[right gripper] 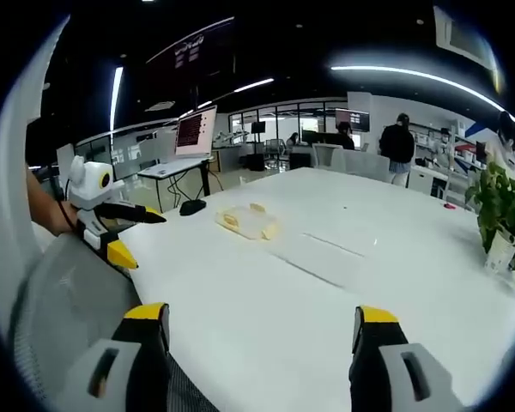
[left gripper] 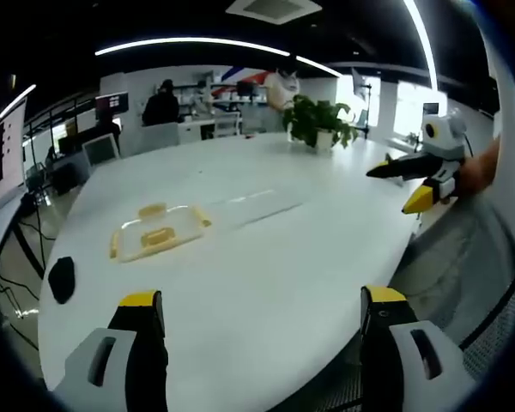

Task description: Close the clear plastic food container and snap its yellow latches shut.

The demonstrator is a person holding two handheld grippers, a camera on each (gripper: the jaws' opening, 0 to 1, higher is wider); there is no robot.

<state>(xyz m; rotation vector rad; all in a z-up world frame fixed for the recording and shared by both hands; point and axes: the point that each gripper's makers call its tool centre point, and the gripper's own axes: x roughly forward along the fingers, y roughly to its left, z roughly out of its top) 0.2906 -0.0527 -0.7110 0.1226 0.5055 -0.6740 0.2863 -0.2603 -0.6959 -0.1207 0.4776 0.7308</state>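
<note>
Nothing started yet: the clear container [left gripper: 159, 230] with its yellow latches [left gripper: 153, 209] sits alone out on the white table [left gripper: 266, 283], well apart from both tools. Left tool [left gripper: 262, 305] and right tool [right gripper: 263, 322] hang wide open, empty. Closing and latching all remain.

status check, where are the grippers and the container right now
Left hand-held gripper open, holding nothing. Right hand-held gripper open, holding nothing. Container on the table, untouched, well ahead of both. Nothing between grippers and it.
</note>
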